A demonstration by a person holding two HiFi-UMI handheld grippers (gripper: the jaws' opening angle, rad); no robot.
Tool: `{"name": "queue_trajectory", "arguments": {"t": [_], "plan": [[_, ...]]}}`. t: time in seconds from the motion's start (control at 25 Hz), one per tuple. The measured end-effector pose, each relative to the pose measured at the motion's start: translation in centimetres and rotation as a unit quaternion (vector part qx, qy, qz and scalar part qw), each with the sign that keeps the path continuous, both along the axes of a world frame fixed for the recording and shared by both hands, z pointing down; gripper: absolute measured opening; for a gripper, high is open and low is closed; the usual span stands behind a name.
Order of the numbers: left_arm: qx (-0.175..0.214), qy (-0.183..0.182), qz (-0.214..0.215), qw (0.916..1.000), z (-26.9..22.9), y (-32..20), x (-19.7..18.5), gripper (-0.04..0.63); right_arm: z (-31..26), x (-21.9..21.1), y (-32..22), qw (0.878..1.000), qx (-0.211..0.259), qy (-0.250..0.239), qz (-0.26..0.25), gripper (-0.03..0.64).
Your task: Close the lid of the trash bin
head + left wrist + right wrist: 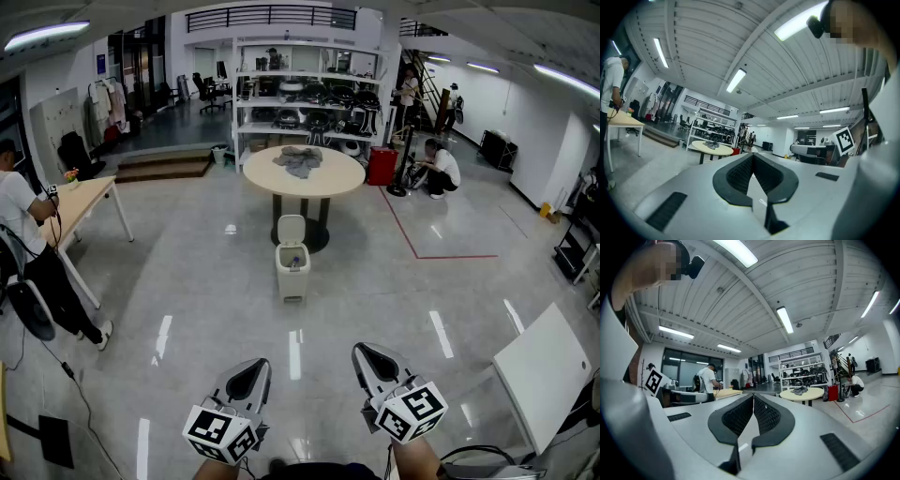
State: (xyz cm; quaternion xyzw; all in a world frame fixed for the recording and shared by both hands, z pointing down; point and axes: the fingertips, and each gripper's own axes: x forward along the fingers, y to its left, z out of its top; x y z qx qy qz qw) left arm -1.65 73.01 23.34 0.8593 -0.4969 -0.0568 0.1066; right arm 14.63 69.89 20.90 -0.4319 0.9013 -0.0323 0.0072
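A small white trash bin (pixel 292 269) stands on the glossy floor several steps ahead, in front of a round table (pixel 319 180). Its lid (pixel 292 228) is raised upright, and something small lies inside. At the bottom of the head view both grippers are held low and far short of the bin. The left gripper (pixel 257 366) has its jaws pressed together with nothing between them, and so does the right gripper (pixel 363 352). In the gripper views the left gripper (pixel 752 156) and the right gripper (pixel 753 396) both point upward across the hall, and the bin does not show clearly.
A grey cloth (pixel 300 159) lies on the round table, with shelving (pixel 309 98) behind. A person (pixel 26 246) stands at a wooden table (pixel 82 200) on the left. A white board (pixel 544 370) leans at the right. Red tape (pixel 441 255) marks the floor.
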Motion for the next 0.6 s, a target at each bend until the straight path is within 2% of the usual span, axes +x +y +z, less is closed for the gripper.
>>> {"name": "queue_trajectory", "arguments": {"t": [0.24, 0.44, 0.6], "plan": [[0.003, -0.033, -0.004, 0.9995, 2.0, -2.2, -2.6, 0.000, 1.7, -1.1, -1.4, 1.000, -0.011, -0.008, 0.025, 0.011], [0.004, -0.022, 0.022, 0.9995, 1.8, -4.7, -1.4, 0.000, 1.9, 0.0, -4.4, 0.999, -0.009, -0.006, 0.037, 0.011], [-0.014, -0.012, -0.001, 0.9998, 2.5, -8.2, -1.3, 0.000, 2.0, 1.3, -7.8, 0.999, -0.015, -0.006, 0.037, 0.011]]}}
